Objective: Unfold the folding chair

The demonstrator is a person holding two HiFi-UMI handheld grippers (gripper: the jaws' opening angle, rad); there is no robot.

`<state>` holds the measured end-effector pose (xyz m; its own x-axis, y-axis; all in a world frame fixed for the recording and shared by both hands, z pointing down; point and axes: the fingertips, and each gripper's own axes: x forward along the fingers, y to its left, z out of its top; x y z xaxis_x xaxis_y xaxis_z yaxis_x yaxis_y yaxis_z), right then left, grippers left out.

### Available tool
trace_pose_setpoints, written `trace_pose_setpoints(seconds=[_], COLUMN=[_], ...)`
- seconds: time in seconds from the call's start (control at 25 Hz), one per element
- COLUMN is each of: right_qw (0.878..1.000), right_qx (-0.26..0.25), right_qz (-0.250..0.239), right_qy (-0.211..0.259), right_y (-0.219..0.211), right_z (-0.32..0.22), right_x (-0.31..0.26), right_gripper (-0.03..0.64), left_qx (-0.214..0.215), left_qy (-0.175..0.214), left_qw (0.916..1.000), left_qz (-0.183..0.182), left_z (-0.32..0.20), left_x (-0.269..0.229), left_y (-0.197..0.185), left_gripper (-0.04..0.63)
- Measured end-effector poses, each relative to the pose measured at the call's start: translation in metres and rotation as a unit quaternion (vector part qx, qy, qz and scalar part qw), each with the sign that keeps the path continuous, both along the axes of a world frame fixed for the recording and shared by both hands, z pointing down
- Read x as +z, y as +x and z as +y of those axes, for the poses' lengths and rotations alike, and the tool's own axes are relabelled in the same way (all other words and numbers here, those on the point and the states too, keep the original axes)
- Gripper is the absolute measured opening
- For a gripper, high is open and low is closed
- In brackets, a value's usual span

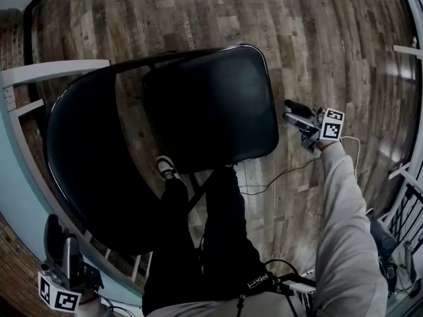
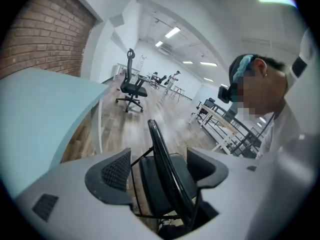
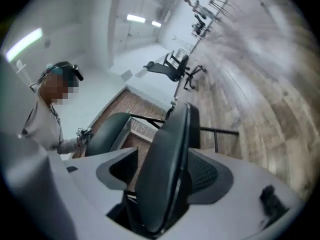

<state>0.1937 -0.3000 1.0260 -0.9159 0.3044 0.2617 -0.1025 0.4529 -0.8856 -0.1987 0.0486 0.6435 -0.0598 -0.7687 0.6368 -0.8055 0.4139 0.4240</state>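
The black folding chair stands opened on the wood floor, with its seat (image 1: pixel 211 104) in the middle and its backrest (image 1: pixel 86 157) to the left. My left gripper (image 1: pixel 58 233) hangs at the bottom left, just off the backrest's lower edge, jaws apart. In the left gripper view the backrest (image 2: pixel 167 176) shows edge-on between the open fingers of the left gripper (image 2: pixel 160 166), untouched by the pads. My right gripper (image 1: pixel 296 113) floats a short way off the seat's right edge. In the right gripper view the seat (image 3: pixel 167 154) stands edge-on between the spread fingers of the right gripper (image 3: pixel 165 173).
The person's dark-trousered legs (image 1: pixel 198 243) and a shoe (image 1: pixel 165 167) stand right behind the chair. A white table frame (image 1: pixel 56 70) and a light blue top (image 1: pixel 10 177) lie at left. A cable (image 1: pixel 277 176) trails on the floor; a metal rack (image 1: pixel 410 203) stands at right.
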Motion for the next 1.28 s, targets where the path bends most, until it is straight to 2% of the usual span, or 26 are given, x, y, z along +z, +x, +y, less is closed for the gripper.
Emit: trace_pose_setpoints(seconds=[0.12, 0.24, 0.4, 0.48, 0.56, 0.64, 0.76, 0.8, 0.84, 0.96, 1.0, 1.08, 1.12, 1.2, 1.28], right_qw=[0.995, 0.987, 0.981, 0.978, 0.968, 0.958, 0.951, 0.946, 0.939, 0.918, 0.912, 0.897, 0.887, 0.865, 0.849], right_qx=[0.012, 0.001, 0.012, 0.007, -0.009, -0.005, 0.036, 0.044, 0.046, 0.04, 0.037, 0.041, 0.049, 0.078, 0.12], right_qz=[-0.035, -0.057, -0.093, -0.082, -0.059, -0.055, -0.104, -0.108, -0.1, -0.051, -0.035, -0.001, 0.015, 0.034, 0.032], right_qy=[0.088, 0.15, 0.169, 0.193, 0.242, 0.283, 0.289, 0.302, 0.325, 0.391, 0.406, 0.44, 0.46, 0.494, 0.513], right_y=[-0.023, -0.052, -0.064, -0.058, -0.056, -0.062, -0.082, -0.087, -0.089, -0.097, -0.101, -0.104, -0.104, -0.097, -0.086], right_z=[0.0, 0.014, 0.035, 0.055, 0.074, 0.087, 0.114, 0.127, 0.142, 0.186, 0.202, 0.228, 0.235, 0.242, 0.246], right_x=[-0.089, -0.179, -0.298, -0.352, -0.409, -0.476, -0.588, -0.618, -0.643, -0.697, -0.712, -0.741, -0.757, -0.792, -0.826], right_gripper=[0.299, 0.299, 0.299, 0.299, 0.298, 0.296, 0.27, 0.231, 0.165, 0.011, 0.009, 0.009, 0.009, 0.009, 0.009], left_qx=[0.031, 0.078, 0.13, 0.151, 0.18, 0.219, 0.265, 0.274, 0.28, 0.296, 0.306, 0.324, 0.326, 0.318, 0.309], left_qy=[0.006, 0.023, 0.067, 0.098, 0.127, 0.154, 0.189, 0.204, 0.22, 0.267, 0.282, 0.309, 0.318, 0.326, 0.329], left_qw=[0.9995, 0.9966, 0.9883, 0.9826, 0.9737, 0.9601, 0.9387, 0.9326, 0.9268, 0.9078, 0.8996, 0.8829, 0.8783, 0.8782, 0.8807], left_qz=[-0.004, -0.012, -0.043, -0.046, -0.058, -0.081, -0.113, -0.117, -0.118, -0.131, -0.134, -0.14, -0.145, -0.146, -0.143], left_z=[-0.004, -0.018, -0.035, -0.036, -0.04, -0.045, -0.043, -0.042, -0.041, -0.038, -0.036, -0.033, -0.034, -0.038, -0.04], left_x=[-0.015, -0.032, -0.087, -0.127, -0.162, -0.198, -0.259, -0.278, -0.296, -0.346, -0.361, -0.386, -0.394, -0.403, -0.407], left_y=[0.003, 0.009, 0.014, 0.024, 0.03, 0.034, 0.036, 0.037, 0.039, 0.043, 0.047, 0.056, 0.059, 0.061, 0.064], left_gripper=[0.348, 0.357, 0.356, 0.356, 0.356, 0.353, 0.274, 0.235, 0.193, 0.044, 0.009, 0.008, 0.008, 0.008, 0.006])
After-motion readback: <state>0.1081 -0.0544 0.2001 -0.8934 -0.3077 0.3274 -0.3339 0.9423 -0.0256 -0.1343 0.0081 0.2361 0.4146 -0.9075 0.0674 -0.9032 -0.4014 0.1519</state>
